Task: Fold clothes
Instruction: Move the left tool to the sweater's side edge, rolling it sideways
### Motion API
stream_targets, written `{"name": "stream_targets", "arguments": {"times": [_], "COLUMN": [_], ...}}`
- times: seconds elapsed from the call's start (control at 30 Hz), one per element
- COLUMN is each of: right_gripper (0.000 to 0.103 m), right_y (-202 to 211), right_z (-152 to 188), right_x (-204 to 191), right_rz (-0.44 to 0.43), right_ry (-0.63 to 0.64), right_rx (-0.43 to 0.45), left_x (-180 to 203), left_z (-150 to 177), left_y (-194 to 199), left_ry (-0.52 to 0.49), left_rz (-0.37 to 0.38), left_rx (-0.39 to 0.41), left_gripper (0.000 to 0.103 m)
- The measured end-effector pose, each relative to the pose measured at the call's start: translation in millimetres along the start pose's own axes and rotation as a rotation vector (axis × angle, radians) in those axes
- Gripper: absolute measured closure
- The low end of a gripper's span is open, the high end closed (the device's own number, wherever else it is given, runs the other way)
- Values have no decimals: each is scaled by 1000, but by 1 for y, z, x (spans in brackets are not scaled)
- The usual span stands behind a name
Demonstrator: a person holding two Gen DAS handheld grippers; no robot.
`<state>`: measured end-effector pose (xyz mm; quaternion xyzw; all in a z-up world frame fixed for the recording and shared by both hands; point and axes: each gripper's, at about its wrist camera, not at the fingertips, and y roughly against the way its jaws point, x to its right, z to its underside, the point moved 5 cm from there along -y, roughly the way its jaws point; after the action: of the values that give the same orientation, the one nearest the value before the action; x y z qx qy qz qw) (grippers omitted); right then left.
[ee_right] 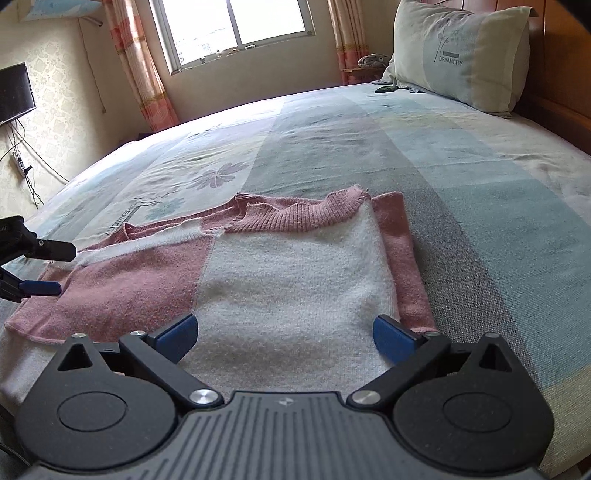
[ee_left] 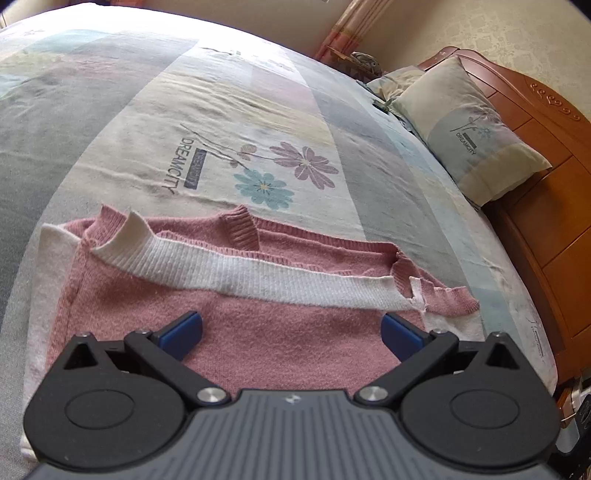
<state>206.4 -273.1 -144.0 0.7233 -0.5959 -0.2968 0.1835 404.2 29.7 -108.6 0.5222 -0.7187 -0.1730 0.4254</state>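
A pink and white knit sweater (ee_left: pixel 258 332) lies partly folded on the bed, its white ribbed band (ee_left: pixel 229 269) running across the pink body. My left gripper (ee_left: pixel 291 332) hovers over the pink part, open, with nothing between its blue pads. In the right wrist view the same sweater (ee_right: pixel 295 288) shows a white panel beside a pink one, with a pink ribbed cuff (ee_right: pixel 306 214) at the far edge. My right gripper (ee_right: pixel 286 334) hangs open over the white panel. The left gripper's fingers (ee_right: pixel 40 288) show at the left edge of that view.
The bed (ee_left: pixel 332 110) carries a pastel patchwork sheet with flower prints. A pillow (ee_right: pixel 461 55) leans on the wooden headboard (ee_left: pixel 546 184) at the right. A window with curtains (ee_right: pixel 236 29) and a wall television (ee_right: pixel 14 92) stand beyond the bed.
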Motion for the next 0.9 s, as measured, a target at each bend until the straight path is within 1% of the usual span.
{"name": "stream_targets", "arguments": {"times": [0.03,0.1,0.23,0.3,0.4,0.47,0.6,0.67,0.73,0.77,0.83,0.87,0.9], "right_gripper": [0,0,0,0,0,0,0,0,0,0,0,0,0], "right_y": [-1,-2,-3,-4,-3,-2,0,1,2,2,2,2,2], "right_z": [0,1,2,2,2,3,4,4,4,4,4,4,4], "right_x": [-2,-5,-8,-8,-7,-6,-2,-1,1,2,3,3,2], "right_rz": [11,30,49,49,39,27,-9,-25,-40,-45,-54,-54,-50], "right_ry": [12,33,65,73,73,75,74,73,72,70,62,65,70], "right_rx": [-3,-9,-17,-16,-12,-8,3,7,10,13,18,17,14], "left_x": [7,29,79,107,143,158,165,157,151,149,144,142,140], "left_z": [-7,-19,-33,-27,-23,-20,-13,-10,-11,-15,-24,-29,-34], "left_y": [-2,-12,-51,-75,-114,-139,-175,-184,-181,-176,-163,-154,-143], "left_ry": [-19,-56,-45,-30,-1,0,-25,-15,3,4,-20,-30,-35], "left_rz": [12,63,235,314,395,396,317,282,302,277,204,183,190], "left_rx": [-3,-30,-146,-212,-298,-341,-358,-367,-355,-341,-301,-285,-275], "left_gripper": [1,1,1,1,1,1,1,2,2,2,2,2,2]}}
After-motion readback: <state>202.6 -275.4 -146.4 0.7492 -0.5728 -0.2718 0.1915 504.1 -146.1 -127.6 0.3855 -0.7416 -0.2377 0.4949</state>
